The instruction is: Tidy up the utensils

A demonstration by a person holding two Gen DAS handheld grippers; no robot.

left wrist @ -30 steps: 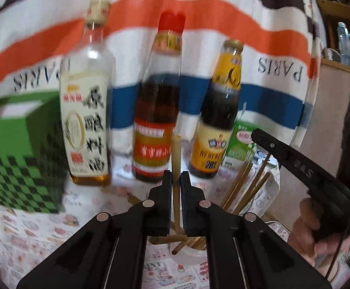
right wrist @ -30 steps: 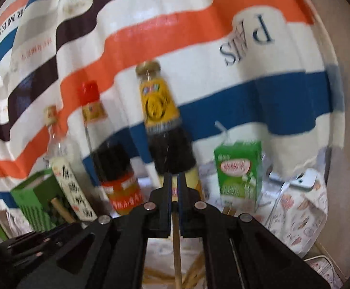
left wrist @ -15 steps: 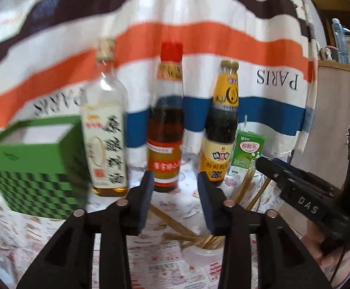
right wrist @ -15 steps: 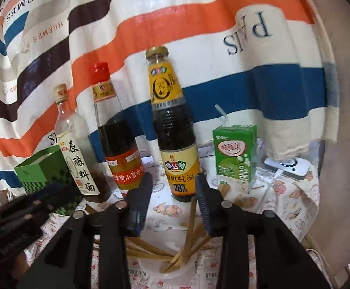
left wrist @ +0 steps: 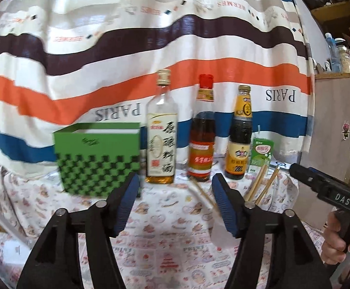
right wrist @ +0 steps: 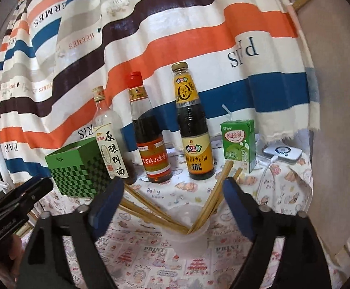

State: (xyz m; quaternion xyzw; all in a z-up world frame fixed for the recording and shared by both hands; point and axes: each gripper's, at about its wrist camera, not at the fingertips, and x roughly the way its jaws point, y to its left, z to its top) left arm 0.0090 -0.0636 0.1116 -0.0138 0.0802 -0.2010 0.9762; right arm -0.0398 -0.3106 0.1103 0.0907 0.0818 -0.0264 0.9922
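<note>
Striped cloth backdrop over a table with a cartoon-print cover; left to right: green chequered cardboard box, clear glass cooking-wine bottle, red-capped dark sauce bottle, yellow-labelled oyster-sauce bottle, green drink carton. Wooden chopsticks splay from a clear plastic cup nearest the camera. Left gripper and right gripper: jaws opening, nothing between them; risk: a careless knock tips the light cup, scattering chopsticks.

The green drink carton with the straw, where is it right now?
In the right wrist view the green drink carton stands at the right end of the bottle row, just right of the yellow-labelled sauce bottle and left of the white charger.
</note>
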